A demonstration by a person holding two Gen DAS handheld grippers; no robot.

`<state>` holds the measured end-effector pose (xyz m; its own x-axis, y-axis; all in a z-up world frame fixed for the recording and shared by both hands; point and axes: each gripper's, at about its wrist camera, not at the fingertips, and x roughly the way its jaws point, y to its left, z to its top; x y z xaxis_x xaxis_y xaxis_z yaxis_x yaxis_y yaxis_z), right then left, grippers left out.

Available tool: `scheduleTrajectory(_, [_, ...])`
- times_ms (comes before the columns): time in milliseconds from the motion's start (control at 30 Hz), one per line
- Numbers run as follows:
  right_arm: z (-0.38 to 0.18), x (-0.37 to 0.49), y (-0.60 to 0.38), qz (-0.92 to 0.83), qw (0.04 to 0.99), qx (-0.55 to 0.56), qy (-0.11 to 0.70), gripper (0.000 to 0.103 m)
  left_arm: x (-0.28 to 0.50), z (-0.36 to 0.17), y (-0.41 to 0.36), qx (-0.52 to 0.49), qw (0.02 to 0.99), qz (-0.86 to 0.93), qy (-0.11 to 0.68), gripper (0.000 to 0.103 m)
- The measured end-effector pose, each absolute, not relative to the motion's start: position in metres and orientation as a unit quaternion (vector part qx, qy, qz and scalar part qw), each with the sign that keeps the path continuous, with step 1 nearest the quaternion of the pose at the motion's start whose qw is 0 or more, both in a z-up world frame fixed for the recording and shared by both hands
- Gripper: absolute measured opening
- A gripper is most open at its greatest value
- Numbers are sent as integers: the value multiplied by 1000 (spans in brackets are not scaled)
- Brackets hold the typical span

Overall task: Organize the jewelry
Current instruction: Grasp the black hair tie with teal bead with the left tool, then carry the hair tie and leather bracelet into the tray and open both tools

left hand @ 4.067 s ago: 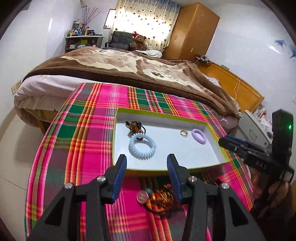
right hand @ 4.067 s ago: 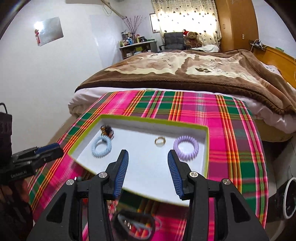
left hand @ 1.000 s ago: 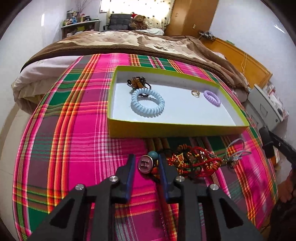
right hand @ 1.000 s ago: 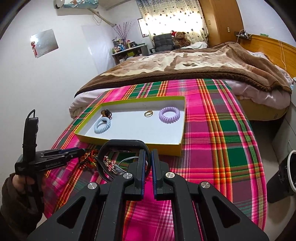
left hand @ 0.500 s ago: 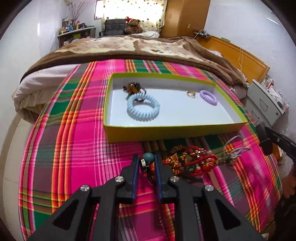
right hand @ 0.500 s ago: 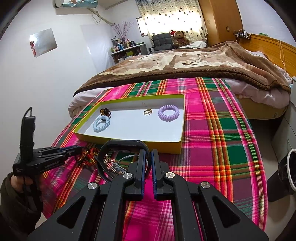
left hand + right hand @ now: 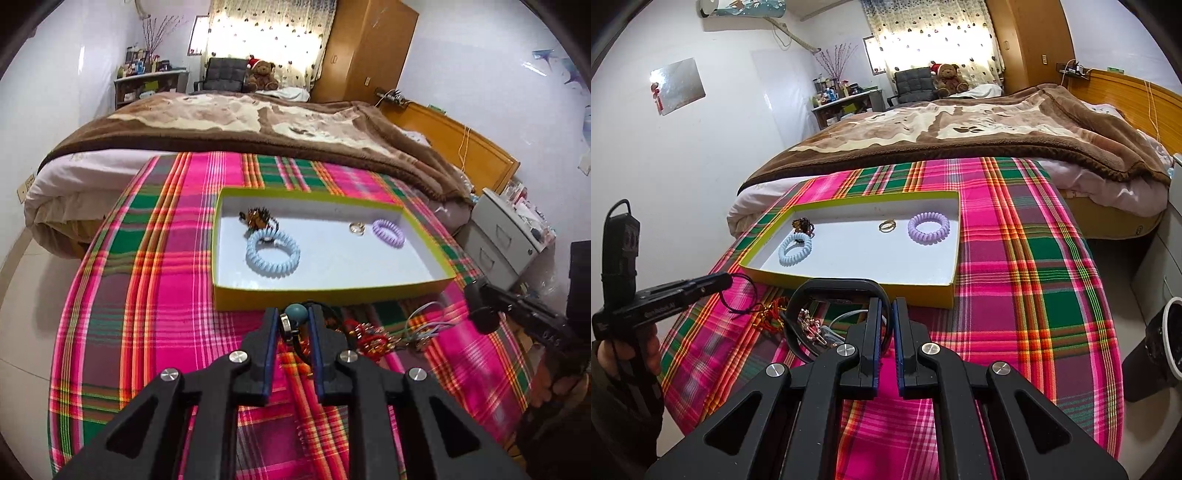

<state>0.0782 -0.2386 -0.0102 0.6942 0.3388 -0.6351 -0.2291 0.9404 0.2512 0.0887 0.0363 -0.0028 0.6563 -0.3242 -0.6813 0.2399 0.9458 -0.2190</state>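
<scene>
Left wrist view: left gripper (image 7: 292,320), jaws narrow, clamped on a teal-bead cord bracelet (image 7: 296,312) with silver charm, just before the yellow-rimmed tray (image 7: 332,293). Right gripper (image 7: 891,326), jaws nearly together, pinching a black headband (image 7: 838,286) over plaid cloth (image 7: 1027,295).

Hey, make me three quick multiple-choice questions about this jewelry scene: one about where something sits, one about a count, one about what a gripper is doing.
1. Where is the purple coil band?
A. inside the tray
B. on the plaid cloth
C. on the bed

2. How many coil bands lie in the tray?
A. one
B. two
C. four

3. What is the left gripper doing?
A. standing wide open
B. resting in the tray
C. pinching a teal bead and charm

Answers: 1 A, it lies on the white floor near the gold ring; 2 B, one purple, one light blue coil band; 3 C, the teal bead sits between its pads.
</scene>
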Motion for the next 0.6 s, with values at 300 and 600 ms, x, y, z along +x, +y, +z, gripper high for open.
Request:
scheduleTrajectory(300, [-1, 81, -242, 146, 922, 77, 351, 6, 98, 15, 30, -67, 911, -167, 372, 17])
scheduleTrajectory(600, [10, 105, -243, 127, 926, 75, 348, 6, 131, 31, 16, -59, 914, -170, 364, 17])
